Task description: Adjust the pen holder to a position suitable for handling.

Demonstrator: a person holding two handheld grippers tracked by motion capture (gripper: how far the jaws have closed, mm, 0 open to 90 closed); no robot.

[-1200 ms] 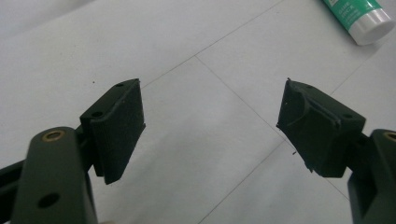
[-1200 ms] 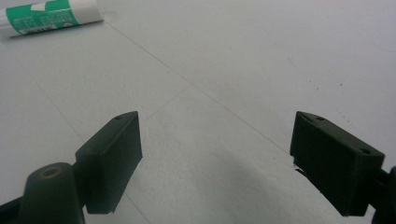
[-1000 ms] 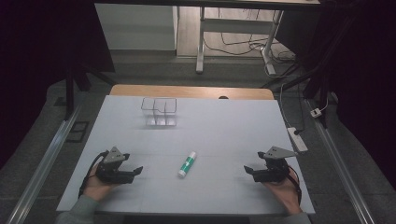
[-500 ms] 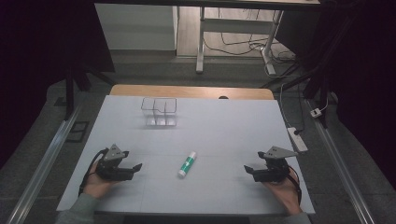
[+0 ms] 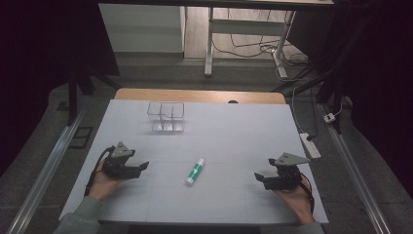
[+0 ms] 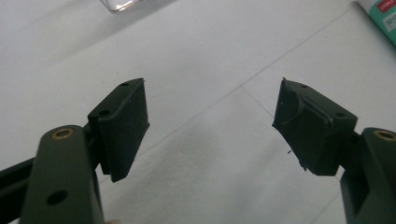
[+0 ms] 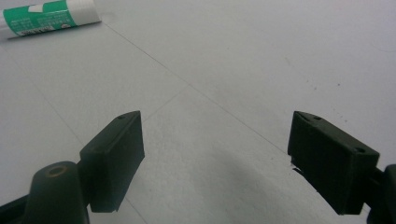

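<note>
Dim room all round, and the white table point(image 5: 234, 131) catches the only even light from overhead. Soft shadows pool under the jaws in both gripper views. The near jaws blur slightly; the high view is a bit grainy, dark at its edges.

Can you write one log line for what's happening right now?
left gripper: open, empty | right gripper: open, empty | glue stick: lying flat between them | clear box: far side of table
</note>
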